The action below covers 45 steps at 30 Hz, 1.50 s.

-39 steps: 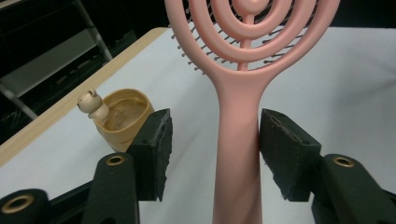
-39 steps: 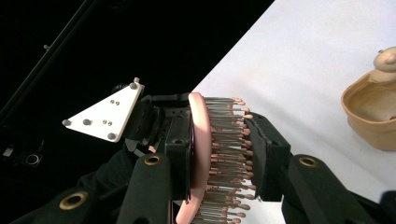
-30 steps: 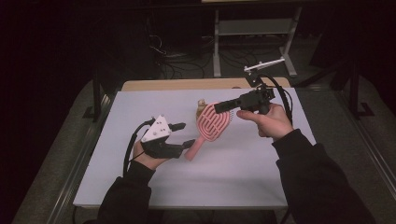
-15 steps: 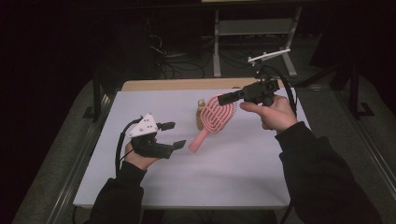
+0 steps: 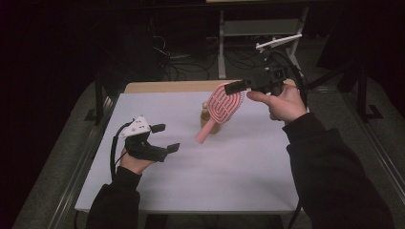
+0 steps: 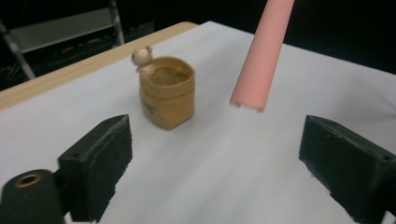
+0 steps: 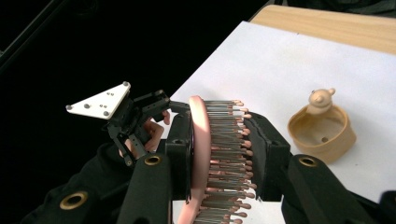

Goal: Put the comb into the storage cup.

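At the left of the table [image 5: 157, 200], over its white sheet, the left gripper [image 5: 162, 138] hovers in the person's left hand [image 5: 136, 162], a grey three-cornered plate on its top and a black cable looping down beside the wrist. Its jaws stand spread wide with nothing between them; in the left gripper view they frame bare white sheet, and beyond them sit the cup [image 6: 168, 95] and the lower end of the brush handle hanging in the air above the sheet. The cup (a small tan one with a little bear-like figure on its far rim) stands upright near the middle of the table, toward the far edge, just behind the handle in the high view [image 5: 206, 114]. The pink brush [image 5: 224, 105] is lifted off the table, its round head up and to the right, its handle slanting down to the left. At the right, the right gripper [image 5: 237, 87] in the right hand [image 5: 282, 102] pinches the head of the brush: in the right gripper view the jaws press on both sides of the head [image 7: 210, 158], the bristles pointing right toward the cup [image 7: 322, 130], with the left gripper [image 7: 161, 105] farther off.
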Tool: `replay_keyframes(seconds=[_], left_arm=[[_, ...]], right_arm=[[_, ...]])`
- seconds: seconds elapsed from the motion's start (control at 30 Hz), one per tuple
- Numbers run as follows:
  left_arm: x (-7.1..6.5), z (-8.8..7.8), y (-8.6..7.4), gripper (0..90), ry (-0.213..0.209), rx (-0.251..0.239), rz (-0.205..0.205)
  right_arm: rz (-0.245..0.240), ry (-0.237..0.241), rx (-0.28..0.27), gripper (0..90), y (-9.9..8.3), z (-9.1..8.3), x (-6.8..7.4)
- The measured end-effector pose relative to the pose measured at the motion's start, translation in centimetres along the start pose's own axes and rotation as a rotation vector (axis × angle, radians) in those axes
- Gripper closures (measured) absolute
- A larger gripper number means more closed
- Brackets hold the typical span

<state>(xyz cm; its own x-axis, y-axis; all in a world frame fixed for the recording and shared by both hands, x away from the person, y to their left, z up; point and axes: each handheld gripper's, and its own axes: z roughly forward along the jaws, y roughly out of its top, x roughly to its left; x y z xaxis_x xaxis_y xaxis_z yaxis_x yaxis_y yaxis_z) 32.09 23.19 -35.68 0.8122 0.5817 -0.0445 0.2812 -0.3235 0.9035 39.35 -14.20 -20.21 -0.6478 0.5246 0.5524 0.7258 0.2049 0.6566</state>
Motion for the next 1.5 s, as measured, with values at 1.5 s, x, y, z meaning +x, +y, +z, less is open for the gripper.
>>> replay_keyframes(seconds=[1.5], left_arm=[[4.7, -5.9, -6.8, 0.0, 0.212, -0.111, -0.144]], right_arm=[[0.016, -0.141, -0.113, 63.3, 5.1, -3.5, -2.0]])
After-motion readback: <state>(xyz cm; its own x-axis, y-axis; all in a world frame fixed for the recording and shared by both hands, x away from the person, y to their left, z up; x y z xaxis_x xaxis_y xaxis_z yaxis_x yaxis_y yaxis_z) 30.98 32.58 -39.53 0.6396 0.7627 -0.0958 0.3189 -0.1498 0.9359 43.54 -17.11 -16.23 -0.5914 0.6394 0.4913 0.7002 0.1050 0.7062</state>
